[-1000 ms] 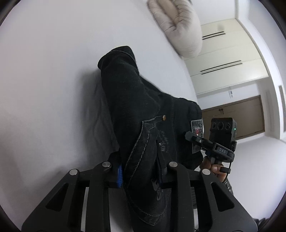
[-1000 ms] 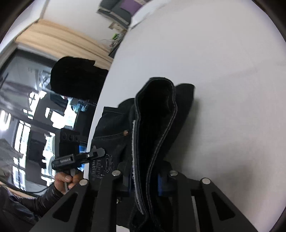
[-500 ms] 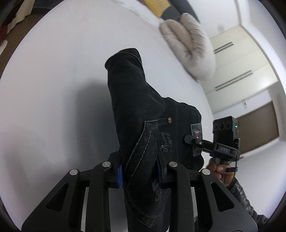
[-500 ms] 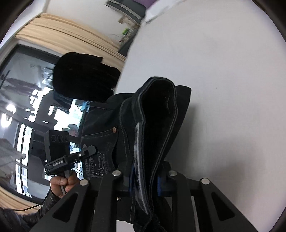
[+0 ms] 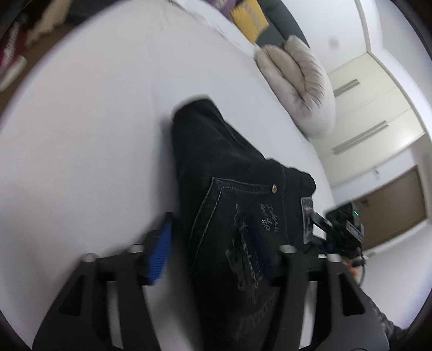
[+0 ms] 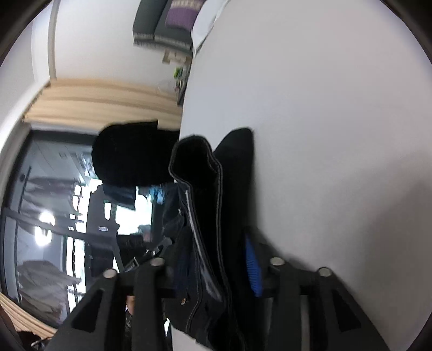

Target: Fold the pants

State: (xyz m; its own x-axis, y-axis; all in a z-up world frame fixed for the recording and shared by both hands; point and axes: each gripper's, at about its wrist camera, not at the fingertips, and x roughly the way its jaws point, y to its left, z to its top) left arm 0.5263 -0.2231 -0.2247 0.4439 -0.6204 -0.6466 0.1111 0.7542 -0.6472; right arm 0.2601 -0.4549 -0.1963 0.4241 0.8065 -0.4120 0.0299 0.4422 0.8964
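Observation:
Black jeans [image 5: 232, 189], folded into a thick bundle, lie on the white bed [image 5: 81, 121]; a back pocket with pale stitching faces up. My left gripper [image 5: 210, 251] straddles the near end, jaws opening. Its left blue pad [image 5: 159, 251] stands clear of the cloth. In the right wrist view the jeans [image 6: 205, 205] show as stacked folded edges between the fingers of my right gripper [image 6: 213, 270]. Its jaws are opening too, and the blue pad [image 6: 252, 267] is bare. The right gripper [image 5: 343, 229] also shows at the jeans' far side in the left wrist view.
A beige padded cushion [image 5: 297, 83] lies on the bed beyond the jeans, with yellow and purple cushions [image 5: 251, 16] farther back. Cream wardrobe doors [image 5: 378, 108] and a brown door [image 5: 391, 208] stand behind. A person [image 6: 127, 154] is at the bed's edge [image 6: 186, 113] before a dark window [image 6: 46, 202].
Both grippers were shut on the jeans; now their jaws have spread and the pads have come off the cloth. The jeans have sunk onto the bed and both views have swung.

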